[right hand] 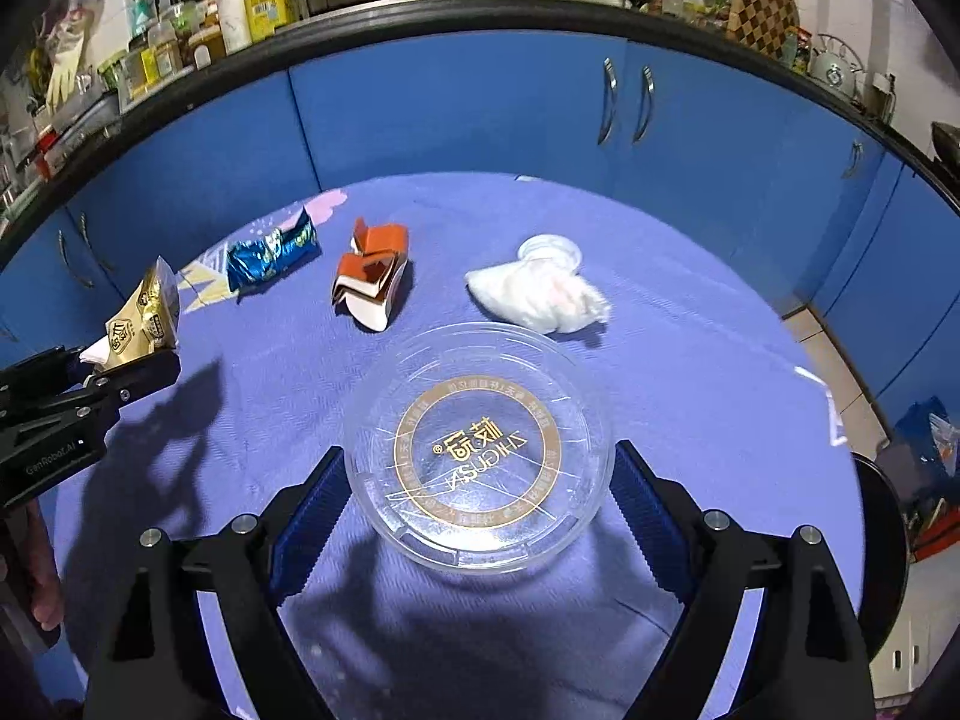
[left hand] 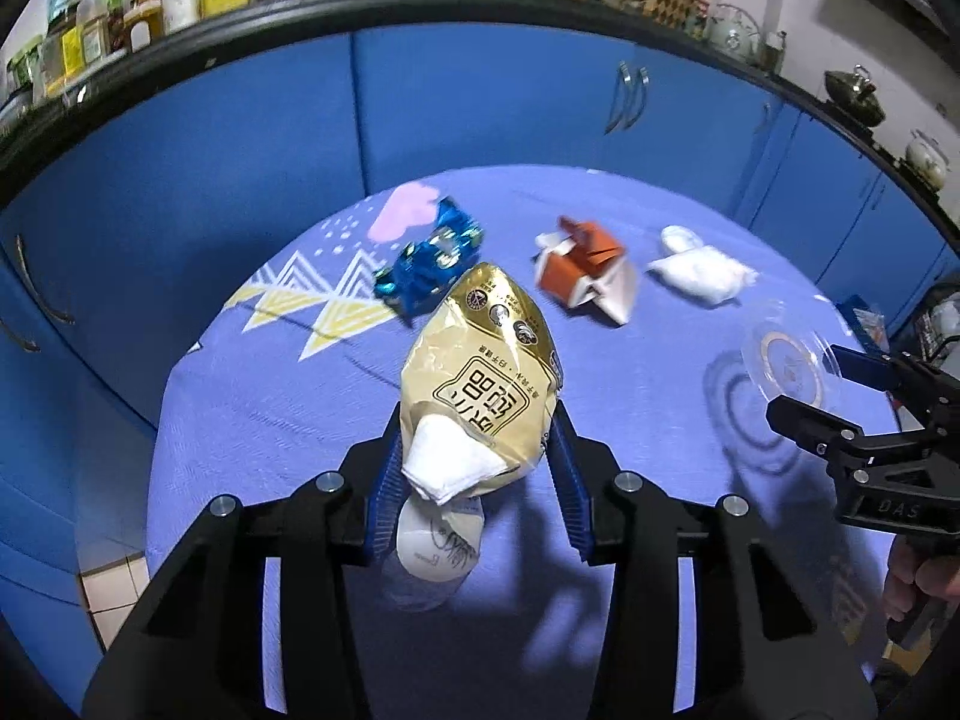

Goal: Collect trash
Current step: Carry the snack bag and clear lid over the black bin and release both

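So, quick rundown:
Left gripper (left hand: 474,468): squeezing a gold snack bag (left hand: 480,372) with white tissue poking out, lifted off the purple tablecloth (left hand: 252,408).
Right gripper (right hand: 480,516): fingers spread wide, clamping a clear plastic lid (right hand: 480,450) by its rim.
Still lying on cloth: blue foil wrapper (right hand: 273,255), orange carton (right hand: 372,282), crumpled white tissue (right hand: 540,297).

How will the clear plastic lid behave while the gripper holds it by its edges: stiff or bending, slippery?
The clear plastic lid, spanning the right hand-held gripper, looks thin, so it probably flexes if squeezed. Its glossy rim may slip on the pads. It seems light, likely easy to lift.
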A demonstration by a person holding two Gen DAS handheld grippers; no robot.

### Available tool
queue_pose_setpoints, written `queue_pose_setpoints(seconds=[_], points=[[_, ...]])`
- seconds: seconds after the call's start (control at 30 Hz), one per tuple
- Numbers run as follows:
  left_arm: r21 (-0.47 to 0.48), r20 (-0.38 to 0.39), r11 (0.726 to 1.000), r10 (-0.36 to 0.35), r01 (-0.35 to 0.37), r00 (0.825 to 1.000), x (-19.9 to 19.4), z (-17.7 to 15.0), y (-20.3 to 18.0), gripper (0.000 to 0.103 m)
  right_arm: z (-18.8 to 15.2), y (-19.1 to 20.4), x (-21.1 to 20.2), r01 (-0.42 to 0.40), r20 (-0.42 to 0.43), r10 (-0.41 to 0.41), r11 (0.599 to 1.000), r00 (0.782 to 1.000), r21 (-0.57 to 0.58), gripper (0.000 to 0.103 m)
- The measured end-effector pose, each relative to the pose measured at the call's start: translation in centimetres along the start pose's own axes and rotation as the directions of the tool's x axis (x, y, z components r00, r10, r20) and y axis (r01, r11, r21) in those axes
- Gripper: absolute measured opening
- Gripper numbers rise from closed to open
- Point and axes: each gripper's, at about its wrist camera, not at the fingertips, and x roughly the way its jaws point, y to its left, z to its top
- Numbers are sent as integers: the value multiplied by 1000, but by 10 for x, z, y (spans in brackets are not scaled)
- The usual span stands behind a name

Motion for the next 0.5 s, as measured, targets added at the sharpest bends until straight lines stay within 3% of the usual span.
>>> queue_pose_setpoints(seconds=[0.5], points=[[47,45,999,-22,20,999,-52,-4,-52,45,-15,-24,-72,4,103,-6,1000,995,13,84]])
